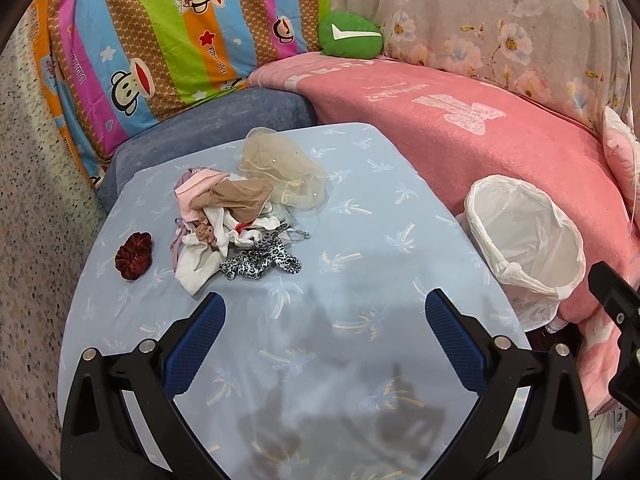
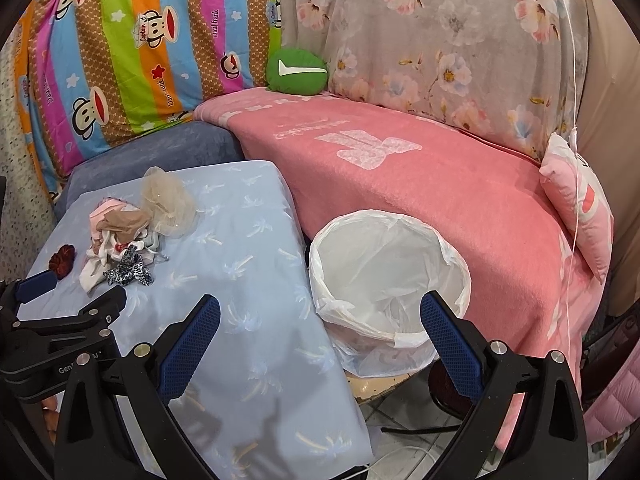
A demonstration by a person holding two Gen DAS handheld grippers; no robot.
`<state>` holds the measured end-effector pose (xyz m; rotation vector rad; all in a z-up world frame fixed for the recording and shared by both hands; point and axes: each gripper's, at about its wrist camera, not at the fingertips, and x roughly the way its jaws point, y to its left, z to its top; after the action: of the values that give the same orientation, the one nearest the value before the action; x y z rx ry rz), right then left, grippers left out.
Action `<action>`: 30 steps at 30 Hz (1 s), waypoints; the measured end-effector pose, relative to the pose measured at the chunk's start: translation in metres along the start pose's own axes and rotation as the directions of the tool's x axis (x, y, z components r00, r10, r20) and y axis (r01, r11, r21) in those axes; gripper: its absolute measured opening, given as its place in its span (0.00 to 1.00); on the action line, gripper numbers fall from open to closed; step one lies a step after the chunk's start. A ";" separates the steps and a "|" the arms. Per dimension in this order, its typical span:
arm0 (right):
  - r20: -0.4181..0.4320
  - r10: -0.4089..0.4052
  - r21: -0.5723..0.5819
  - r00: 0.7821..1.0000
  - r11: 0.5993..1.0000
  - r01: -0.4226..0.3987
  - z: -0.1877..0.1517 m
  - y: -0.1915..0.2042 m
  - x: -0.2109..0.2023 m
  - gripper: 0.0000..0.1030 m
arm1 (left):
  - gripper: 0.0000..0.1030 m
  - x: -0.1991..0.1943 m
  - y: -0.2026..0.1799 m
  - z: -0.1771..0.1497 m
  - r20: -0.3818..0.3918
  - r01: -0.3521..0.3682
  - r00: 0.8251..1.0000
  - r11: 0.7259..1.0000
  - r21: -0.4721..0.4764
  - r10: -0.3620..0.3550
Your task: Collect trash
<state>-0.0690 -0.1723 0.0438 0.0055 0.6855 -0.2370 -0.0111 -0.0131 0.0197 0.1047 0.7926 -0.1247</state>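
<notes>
Both grippers, left gripper (image 1: 324,320) and right gripper (image 2: 320,320), hover with fingers spread, empty; scrap pile (image 1: 236,220) waits mid-table (image 1: 360,360), lined bin (image 2: 384,276) parked alongside for drops.

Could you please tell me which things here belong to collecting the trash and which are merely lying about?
Job:
- jumbled heap of small fabric scraps
- dark red ruffled scrunchie
- white plastic-lined bin

Lying about:
- green round cushion
- pink blanket
- striped monkey-print bedding
</notes>
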 end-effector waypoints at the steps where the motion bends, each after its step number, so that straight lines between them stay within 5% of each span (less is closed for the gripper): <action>1: 0.001 0.000 0.000 1.000 1.000 0.000 0.000 0.000 0.000 0.94 | 0.93 0.000 0.000 0.000 0.000 0.000 1.000 1.000 0.001 0.000; 30: 0.018 0.005 -0.012 1.000 1.000 -0.005 0.002 0.002 -0.009 0.94 | 0.93 -0.007 -0.004 0.001 0.000 0.007 1.000 1.000 -0.012 -0.007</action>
<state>-0.0742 -0.1691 0.0507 -0.0061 0.6689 -0.2277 -0.0163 -0.0168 0.0253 0.0905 0.7934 -0.1268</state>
